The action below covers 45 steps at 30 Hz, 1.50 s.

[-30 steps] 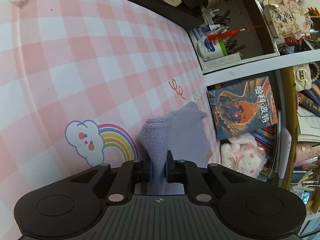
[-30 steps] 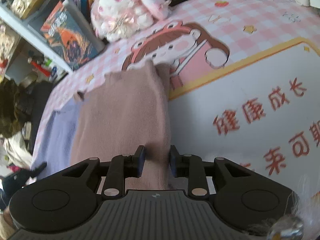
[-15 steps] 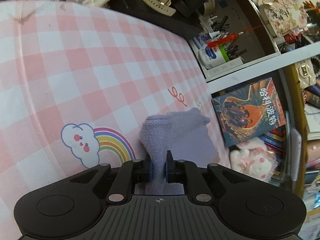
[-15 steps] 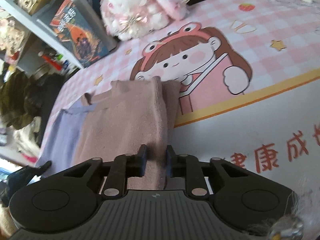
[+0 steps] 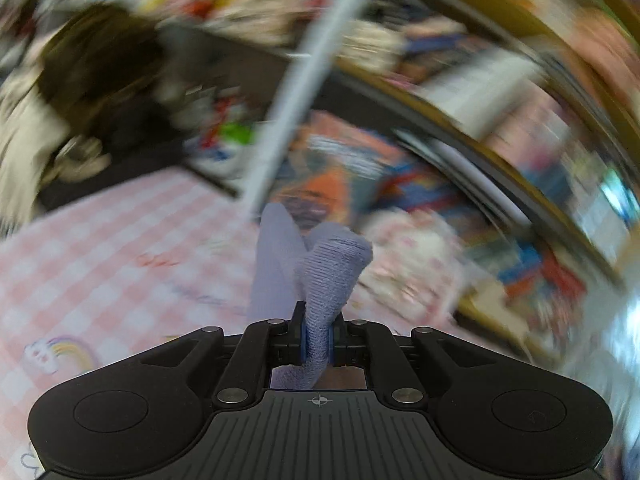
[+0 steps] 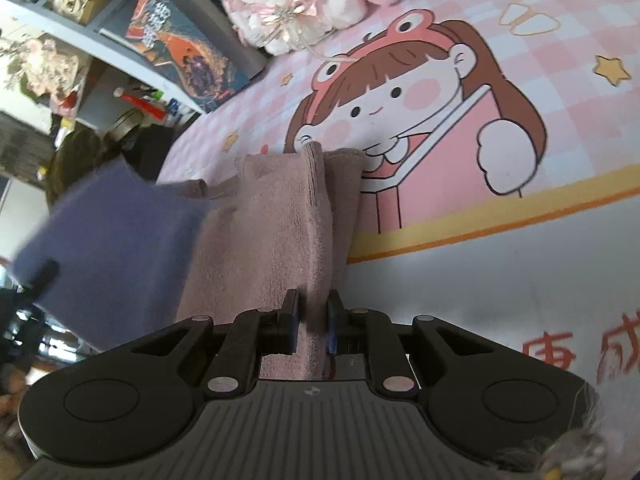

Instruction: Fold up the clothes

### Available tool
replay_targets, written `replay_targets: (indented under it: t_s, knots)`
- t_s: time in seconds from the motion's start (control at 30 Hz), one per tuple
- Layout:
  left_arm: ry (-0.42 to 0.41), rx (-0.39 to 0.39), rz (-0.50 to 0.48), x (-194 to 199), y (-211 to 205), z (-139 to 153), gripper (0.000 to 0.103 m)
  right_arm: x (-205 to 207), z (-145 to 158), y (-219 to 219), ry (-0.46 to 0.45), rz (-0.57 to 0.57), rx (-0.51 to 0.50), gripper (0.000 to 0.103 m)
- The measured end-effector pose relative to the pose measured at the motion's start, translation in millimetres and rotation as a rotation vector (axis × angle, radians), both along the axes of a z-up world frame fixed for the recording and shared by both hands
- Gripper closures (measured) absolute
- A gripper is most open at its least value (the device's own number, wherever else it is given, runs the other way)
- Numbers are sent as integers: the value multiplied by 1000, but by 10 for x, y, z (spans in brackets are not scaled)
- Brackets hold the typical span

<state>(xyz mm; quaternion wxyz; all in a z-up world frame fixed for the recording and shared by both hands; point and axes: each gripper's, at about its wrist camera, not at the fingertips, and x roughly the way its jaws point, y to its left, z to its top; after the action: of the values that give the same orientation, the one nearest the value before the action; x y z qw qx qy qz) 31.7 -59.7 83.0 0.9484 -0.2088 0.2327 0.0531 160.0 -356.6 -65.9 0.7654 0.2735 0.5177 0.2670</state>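
A pink-and-white checked mat with cartoon prints (image 6: 560, 80) covers the table, and crowded shelves of books and trinkets (image 6: 132, 64) rise behind it, with a fluffy white-and-pink plush toy (image 6: 296, 4) at the mat's far edge. The left wrist view is badly smeared, so little of its background can be read.

The task's thing is a soft knitted garment in two colours, a dusty-pink part (image 6: 276, 232) and a lavender part (image 6: 108, 240). The pink part lies on the mat, just over the cartoon girl's lower edge, with a raised ridge running toward the right hand-held gripper (image 6: 313, 320), whose jaws are closed on that ridge. The left hand-held gripper (image 5: 319, 338) is clamped on a bunched twist of the lavender knit (image 5: 324, 280), and in the right wrist view the lavender panel hangs lifted and blurred above the table.

Risks, as I judge them: the left grip holds only a narrow rope of stretchy knit, so a quick swing could pull it out of the jaws or drop the panel skewed, leaving the edges mismatched. The right pinch holds a thin pleat; tugging against it could drag the pink part across the smooth mat and wrinkle it. A wide sweep could also brush the plush toy or the shelf clutter close behind.
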Motion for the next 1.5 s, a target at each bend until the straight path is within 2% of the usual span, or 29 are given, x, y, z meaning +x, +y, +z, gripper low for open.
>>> replay_targets:
  t_s: [0.07, 0.13, 0.17, 0.23, 0.3, 0.33, 0.37, 0.43, 0.57, 0.67, 0.77, 0.83, 0.9, 0.97, 1.03, 1.1, 1.2, 1.27, 1.3, 1.37, 1.4, 1.43, 1.47, 1.5]
  knots:
    - [50, 140, -83, -16, -521, 38, 94, 33, -23, -23, 4, 19, 21, 90]
    - [150, 314, -162, -7, -1068, -88, 89, 66, -45, -46, 7, 37, 42, 90]
    - [222, 397, -206, 12, -1321, -251, 82, 83, -56, -57, 9, 46, 52, 90]
    - [373, 495, -281, 58, -1666, -624, 74, 116, -79, -80, 12, 65, 73, 90]
    - [450, 584, -310, 81, -1863, -893, 64, 141, -104, -118, 26, 77, 93, 90]
    - [479, 629, -325, 87, -1954, -1009, 58, 152, -114, -131, 32, 83, 100, 90]
    - [470, 665, -333, 72, -1999, -1035, 55, 157, -118, -139, 35, 88, 103, 89]
    - [468, 665, -325, 62, -1999, -1024, 53, 163, -121, -149, 38, 96, 105, 88]
    - [433, 530, -314, -35, -1884, -876, 44, 165, -104, -178, 36, 110, 98, 86]
    - [376, 398, -302, -181, -1787, -674, 43, 155, -23, -279, 23, 95, 76, 80]
    - [259, 249, -249, -369, -1553, -449, 43, 134, 111, -415, -13, 76, 87, 67]
    - [203, 146, -179, -447, -1307, -373, 43, 107, 216, -457, -39, 84, 112, 59]
    - [169, 61, -104, -481, -1059, -348, 47, 76, 313, -431, -60, 116, 142, 54]
    - [178, 67, -57, -429, -919, -404, 76, 51, 383, -321, -76, 178, 161, 53]
    - [197, 54, -34, -352, -815, -500, 87, 39, 401, -191, -71, 215, 153, 53]
    - [220, 15, -34, -270, -755, -649, 88, 37, 393, -51, -53, 240, 123, 52]
    - [294, -84, -48, -212, -771, -958, 88, 44, 308, 123, -16, 251, 53, 50]
    - [300, -142, -21, -267, -814, -1099, 87, 47, 281, 184, -11, 254, 45, 49]
    - [287, -171, 2, -296, -803, -1113, 87, 48, 270, 212, -10, 255, 43, 49]
    - [274, -218, 30, -323, -769, -1132, 86, 25, 313, 270, -47, 276, -11, 69]
    - [277, -213, 24, -311, -769, -1126, 85, -9, 362, 233, -76, 287, 10, 84]
    - [281, -197, 16, -300, -781, -1118, 83, -52, 420, 171, -108, 298, 52, 92]
    - [283, -183, 9, -292, -794, -1112, 83, -94, 478, 108, -139, 308, 93, 94]
    - [281, -177, 14, -298, -807, -1111, 82, -136, 536, 46, -171, 319, 134, 102]
